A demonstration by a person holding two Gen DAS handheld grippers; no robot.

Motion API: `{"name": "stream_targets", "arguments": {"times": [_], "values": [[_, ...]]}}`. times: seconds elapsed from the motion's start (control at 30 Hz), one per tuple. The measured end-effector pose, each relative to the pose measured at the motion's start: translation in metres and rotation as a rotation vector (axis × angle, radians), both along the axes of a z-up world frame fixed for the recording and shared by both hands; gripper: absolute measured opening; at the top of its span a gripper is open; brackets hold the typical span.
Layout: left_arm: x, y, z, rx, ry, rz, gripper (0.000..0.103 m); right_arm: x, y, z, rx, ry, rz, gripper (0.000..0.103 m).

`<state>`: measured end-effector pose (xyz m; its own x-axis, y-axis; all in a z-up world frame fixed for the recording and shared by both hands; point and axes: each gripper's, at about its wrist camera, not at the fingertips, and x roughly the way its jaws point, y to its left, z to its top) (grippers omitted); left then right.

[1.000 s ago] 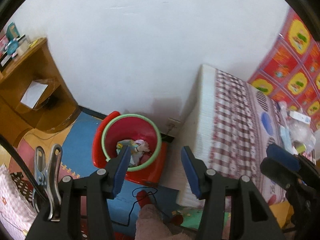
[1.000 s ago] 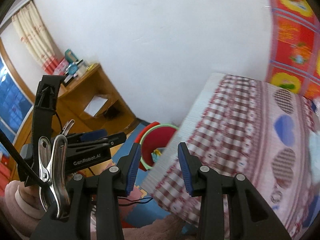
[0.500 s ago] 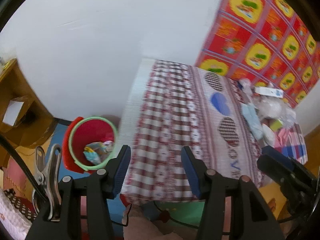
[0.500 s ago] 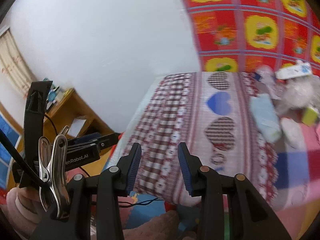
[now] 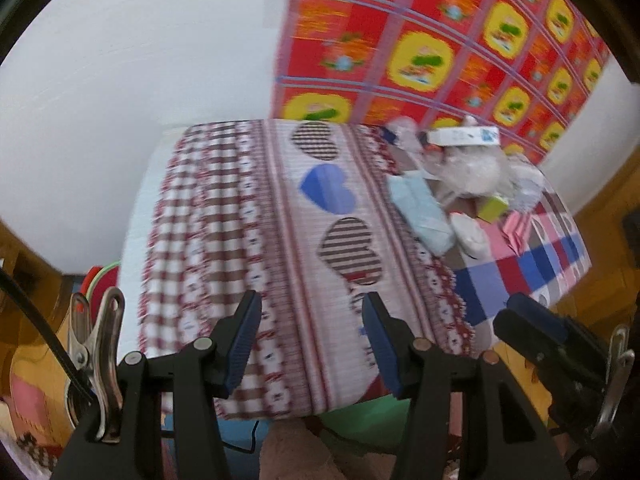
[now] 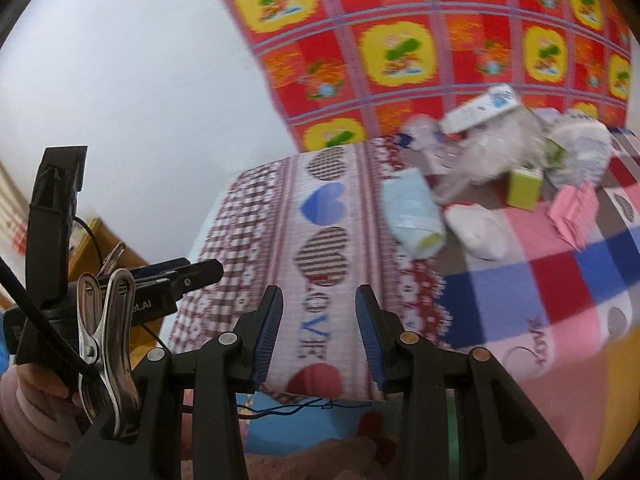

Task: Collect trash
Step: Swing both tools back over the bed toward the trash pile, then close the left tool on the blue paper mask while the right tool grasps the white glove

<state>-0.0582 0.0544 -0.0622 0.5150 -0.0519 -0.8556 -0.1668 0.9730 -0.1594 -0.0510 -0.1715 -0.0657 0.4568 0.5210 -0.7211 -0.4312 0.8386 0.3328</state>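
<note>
A bed covered by a soft sheet printed with red checks and striped and blue hearts fills both views; a checked fleece blanket in pink, blue and red lies across its far part; behind it hangs a glossy red and yellow patterned wall covering beside a plain white wall. The trash sits clustered on the bed near that covering: a pale blue wrapped roll, a white crumpled wad, a clear crinkled plastic bag, a small lime-green box, a long white carton and folded pink paper. Nothing blocks the way to it. The left gripper hangs over the bed's near edge, jaws apart and empty; the right gripper likewise, somewhat narrower, holding nothing. A red bin's green rim peeks past the bed's left corner.
</note>
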Motion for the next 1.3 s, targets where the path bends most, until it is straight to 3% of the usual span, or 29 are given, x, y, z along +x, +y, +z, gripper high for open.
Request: {"name": "stream_targets", "arguments": {"times": [0.4,0.63,0.77,1.0,1.3], "values": [[0.068,-0.052,-0.013,-0.023,0.026,-0.187,0.055,0.029,-0.057,-0.024,0.005,0.074,-0.212,0.039],[0.106,-0.081,-0.029,-0.052,0.067,-0.229,0.057,0.048,-0.084,-0.032,-0.024,0.091,-0.259,0.039],[0.131,-0.1,-0.042,-0.062,0.084,-0.203,0.065,0.066,-0.095,-0.037,-0.059,0.097,-0.237,0.042],[0.165,-0.119,-0.061,-0.076,0.133,-0.106,0.066,0.098,-0.119,-0.045,-0.063,0.109,-0.165,0.042],[0.197,-0.134,-0.088,-0.013,0.19,-0.011,0.068,0.13,-0.136,-0.057,-0.047,0.137,-0.091,0.043]]}}
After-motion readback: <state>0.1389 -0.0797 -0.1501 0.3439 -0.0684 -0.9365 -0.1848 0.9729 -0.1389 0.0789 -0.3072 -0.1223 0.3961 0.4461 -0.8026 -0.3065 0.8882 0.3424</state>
